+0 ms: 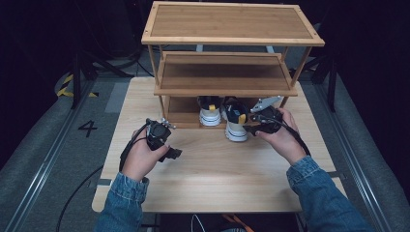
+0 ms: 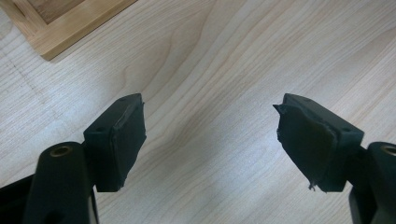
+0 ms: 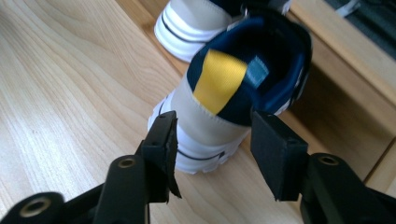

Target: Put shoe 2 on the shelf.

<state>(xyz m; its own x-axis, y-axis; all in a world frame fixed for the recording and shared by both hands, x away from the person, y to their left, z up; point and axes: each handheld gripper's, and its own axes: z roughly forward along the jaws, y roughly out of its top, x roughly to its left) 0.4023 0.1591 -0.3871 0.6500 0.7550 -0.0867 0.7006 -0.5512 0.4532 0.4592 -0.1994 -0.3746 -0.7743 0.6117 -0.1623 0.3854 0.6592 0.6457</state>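
Shoe (image 3: 219, 109) with a white sole, beige heel, navy collar and a yellow heel tab stands upright on the table (image 1: 212, 179), heel toward the person, just in front of the lowest shelf of the wooden rack (image 1: 227, 72). No brand name or lettering can be read on it; a small pale blue patch sits inside the collar, too blurred to read. A painted "4" (image 1: 87, 128) is legible on the floor to the left of the table.

Right gripper (image 3: 212, 140) sits at the heel with its jaws on either side of it. The left pad lies against the beige heel and the right pad against the navy collar edge, but firm pressure cannot be confirmed from these views. The right hand (image 1: 280, 137) holds this gripper just right of the shoe.

Second shoe (image 1: 210, 112) of the same kind stands on the lowest shelf, just beside and behind the first, heel outward. The rack's middle shelf overhangs both shoes, and an upright post stands close to the right gripper.

Left gripper (image 2: 210, 140) hangs over bare table with jaws spread wide, nothing between them. A corner of the rack frame lies nearby
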